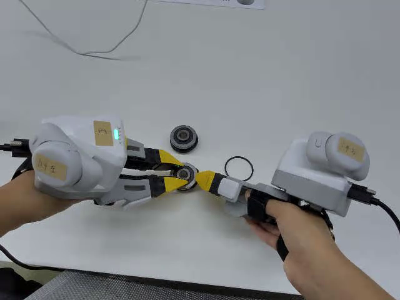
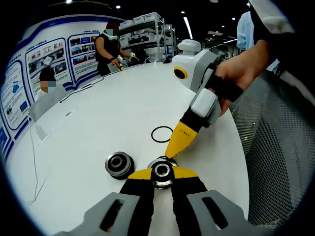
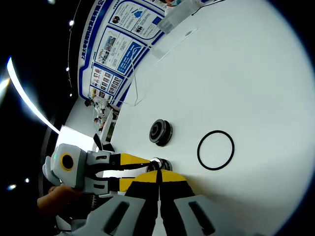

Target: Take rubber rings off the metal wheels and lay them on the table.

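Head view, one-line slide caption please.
Left hand-held gripper clamps a small metal wheel, shut right hand-held gripper touching it; black rubber ring lies on white table.

Black rubber ring point(image 1: 239, 167) lies flat, loose — dark-rimmed wheel point(image 1: 184, 138) nearby; silvery wheel point(image 1: 187, 176) held by left hand-held gripper point(image 1: 180, 174).

The left claw point(image 2: 162, 173) covers the sides of the wheel point(image 2: 162, 170). What the right claw point(image 2: 170, 154) pinches at that wheel's rim is too small to tell.
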Available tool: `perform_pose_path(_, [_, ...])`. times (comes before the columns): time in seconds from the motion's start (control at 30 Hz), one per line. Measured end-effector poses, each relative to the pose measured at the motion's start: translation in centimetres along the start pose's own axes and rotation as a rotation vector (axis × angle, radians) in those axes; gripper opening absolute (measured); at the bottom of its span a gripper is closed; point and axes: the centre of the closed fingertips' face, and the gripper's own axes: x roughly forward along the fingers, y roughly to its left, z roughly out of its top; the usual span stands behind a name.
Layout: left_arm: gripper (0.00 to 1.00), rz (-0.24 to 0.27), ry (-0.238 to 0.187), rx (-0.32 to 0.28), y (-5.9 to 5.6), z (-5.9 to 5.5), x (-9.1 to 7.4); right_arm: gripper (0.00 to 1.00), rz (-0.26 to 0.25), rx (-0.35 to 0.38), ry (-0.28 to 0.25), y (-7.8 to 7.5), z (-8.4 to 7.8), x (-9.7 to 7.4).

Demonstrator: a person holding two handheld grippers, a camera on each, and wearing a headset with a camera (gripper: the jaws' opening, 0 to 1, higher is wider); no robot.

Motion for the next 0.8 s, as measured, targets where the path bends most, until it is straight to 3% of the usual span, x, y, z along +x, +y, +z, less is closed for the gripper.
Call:
perform_pose_path(0.6, [0.12,0.001,-0.001,-0.003,0.0,0.0,0.0,0.00,0.045,-0.011,0.002,1.1,0.0,0.1])
perform_pose_path(0.8, [0.12,0.000,0.000,-0.002,0.0,0.0,0.0,0.00,0.080,-0.028,0.012,2.4,-0.2,0.6])
